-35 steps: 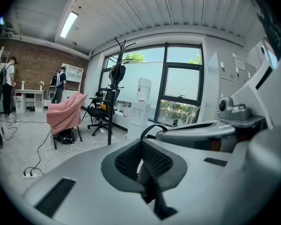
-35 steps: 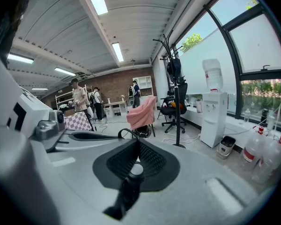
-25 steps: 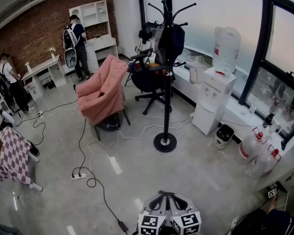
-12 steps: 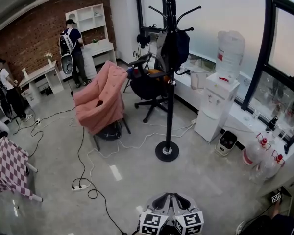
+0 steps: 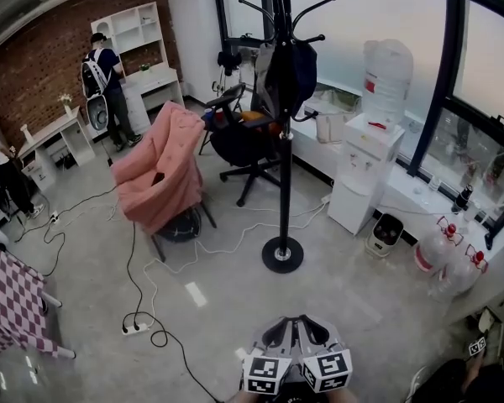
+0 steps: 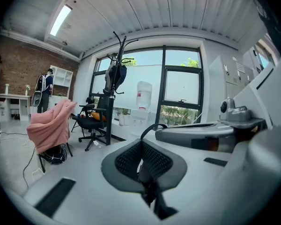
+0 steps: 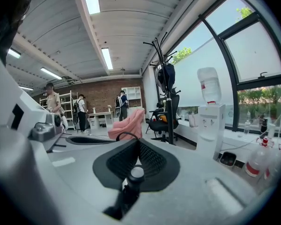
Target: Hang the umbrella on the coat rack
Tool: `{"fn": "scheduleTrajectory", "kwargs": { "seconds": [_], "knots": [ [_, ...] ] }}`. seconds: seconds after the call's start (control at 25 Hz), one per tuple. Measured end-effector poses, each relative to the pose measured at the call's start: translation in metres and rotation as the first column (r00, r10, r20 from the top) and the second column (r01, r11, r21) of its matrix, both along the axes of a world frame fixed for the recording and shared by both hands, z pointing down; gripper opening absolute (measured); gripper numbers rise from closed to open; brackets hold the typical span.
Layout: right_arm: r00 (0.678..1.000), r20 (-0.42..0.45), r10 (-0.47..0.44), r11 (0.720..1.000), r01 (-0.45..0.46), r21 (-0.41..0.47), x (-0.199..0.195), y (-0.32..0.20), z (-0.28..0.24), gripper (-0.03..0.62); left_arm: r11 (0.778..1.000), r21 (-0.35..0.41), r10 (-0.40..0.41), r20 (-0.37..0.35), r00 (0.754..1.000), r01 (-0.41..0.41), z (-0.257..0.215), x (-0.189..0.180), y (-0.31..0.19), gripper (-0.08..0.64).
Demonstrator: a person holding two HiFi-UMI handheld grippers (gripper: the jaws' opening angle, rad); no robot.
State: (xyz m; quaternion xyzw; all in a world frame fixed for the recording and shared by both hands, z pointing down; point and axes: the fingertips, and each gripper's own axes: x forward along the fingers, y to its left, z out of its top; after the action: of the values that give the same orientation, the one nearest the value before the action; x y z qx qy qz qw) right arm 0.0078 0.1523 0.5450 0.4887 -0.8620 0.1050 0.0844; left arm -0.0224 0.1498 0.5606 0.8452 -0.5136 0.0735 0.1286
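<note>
The black coat rack (image 5: pixel 284 141) stands mid-room on a round base (image 5: pixel 282 254), with a dark bag (image 5: pixel 291 72) hanging from its hooks. It also shows in the left gripper view as the coat rack (image 6: pixel 115 86) and in the right gripper view as the coat rack (image 7: pixel 168 95). My left gripper (image 5: pixel 281 332) and right gripper (image 5: pixel 311 332) sit side by side at the bottom edge, pointing at the rack from a good distance. The left gripper (image 6: pixel 141 161) is shut on the thin dark umbrella (image 6: pixel 148 184). The right gripper (image 7: pixel 136 159) is shut on the umbrella's knobbed black rod (image 7: pixel 133 178). Most of the umbrella is hidden.
A chair draped in pink cloth (image 5: pixel 162 173) and a black office chair (image 5: pixel 242 141) stand left of the rack. A water dispenser (image 5: pixel 365 175) and spare water bottles (image 5: pixel 443 254) line the window side. Cables and a power strip (image 5: pixel 139 326) cross the floor. People (image 5: pixel 99 78) stand at the back.
Both grippers have moved forward together toward the coat rack, which now looks a little nearer and more central. The grips have not changed.
</note>
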Motion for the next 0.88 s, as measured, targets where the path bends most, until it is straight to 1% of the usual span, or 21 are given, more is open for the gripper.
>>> {"fn": "scheduleTrajectory", "kwargs": {
  "seconds": [0.12, 0.36, 0.52, 0.72, 0.88],
  "knots": [
    [1.000, 0.009, 0.014, 1.000, -0.014, 0.015, 0.001, -0.012, 0.000, 0.011, 1.000, 0.008, 0.004, 0.009, 1.000, -0.005, 0.000, 0.002, -0.012, 0.011],
    [1.000, 0.021, 0.021, 0.999, -0.021, 0.024, 0.000, -0.032, 0.009, 0.011, 1.000, -0.009, 0.013, 0.034, 0.999, -0.013, 0.009, 0.000, -0.030, 0.011],
    [1.000, 0.018, 0.012, 1.000, -0.012, 0.008, 0.003, -0.048, 0.023, 0.011, 0.999, -0.033, 0.005, 0.049, 0.999, -0.003, 0.019, -0.001, -0.047, 0.011],
    [1.000, 0.002, -0.015, 1.000, 0.015, -0.018, 0.003, -0.076, 0.030, 0.011, 0.998, -0.056, -0.003, 0.047, 0.999, 0.006, 0.027, 0.001, -0.074, 0.011],
    [0.999, -0.023, -0.040, 0.999, 0.039, -0.035, 0.002, -0.105, 0.032, 0.011, 0.997, -0.073, -0.028, 0.042, 0.999, 0.031, 0.029, 0.000, -0.103, 0.011]
  ]
}}
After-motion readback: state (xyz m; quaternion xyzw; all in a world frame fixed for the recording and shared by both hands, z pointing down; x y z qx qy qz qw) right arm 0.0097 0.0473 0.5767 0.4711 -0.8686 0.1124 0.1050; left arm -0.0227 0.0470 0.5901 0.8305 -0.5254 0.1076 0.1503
